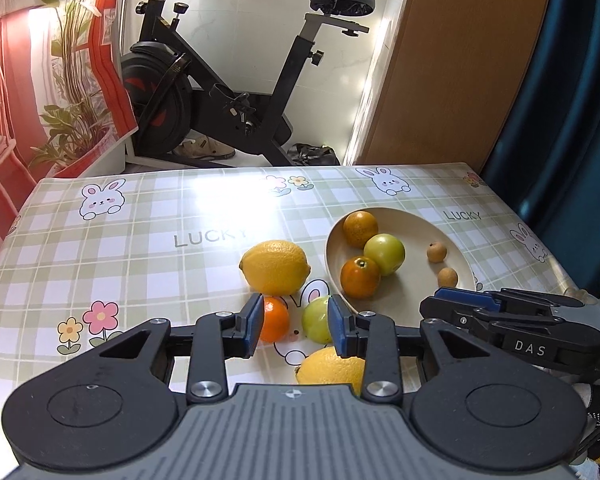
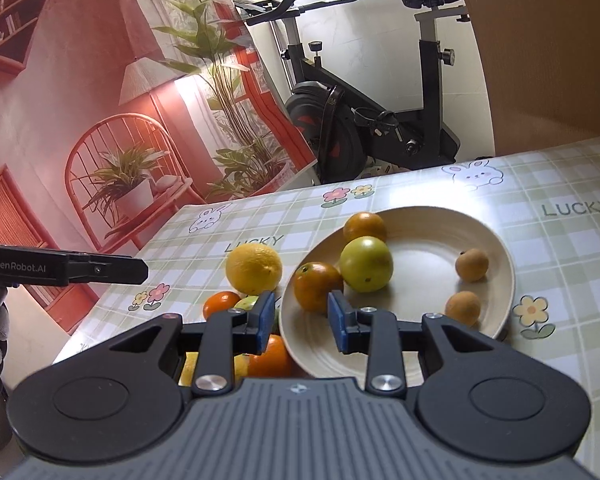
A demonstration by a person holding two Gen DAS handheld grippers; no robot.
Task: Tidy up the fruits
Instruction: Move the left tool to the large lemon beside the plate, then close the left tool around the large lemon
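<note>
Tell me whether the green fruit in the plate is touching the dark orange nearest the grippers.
Touching. In the right wrist view the green fruit presses against the dark orange with no plate showing between them; the left wrist view agrees.

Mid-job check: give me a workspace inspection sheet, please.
Surface: table under a checked bunny cloth.
Job's things: plate holds two oranges, a green fruit and two small brown fruits; two lemons, an orange and another green fruit lie on the cloth.
Clutter: nothing seen.
Grippers: left gripper and right gripper empty, above the fruit.
Cables: nothing seen.
Surroundings: exercise bike, printed backdrop.
</note>
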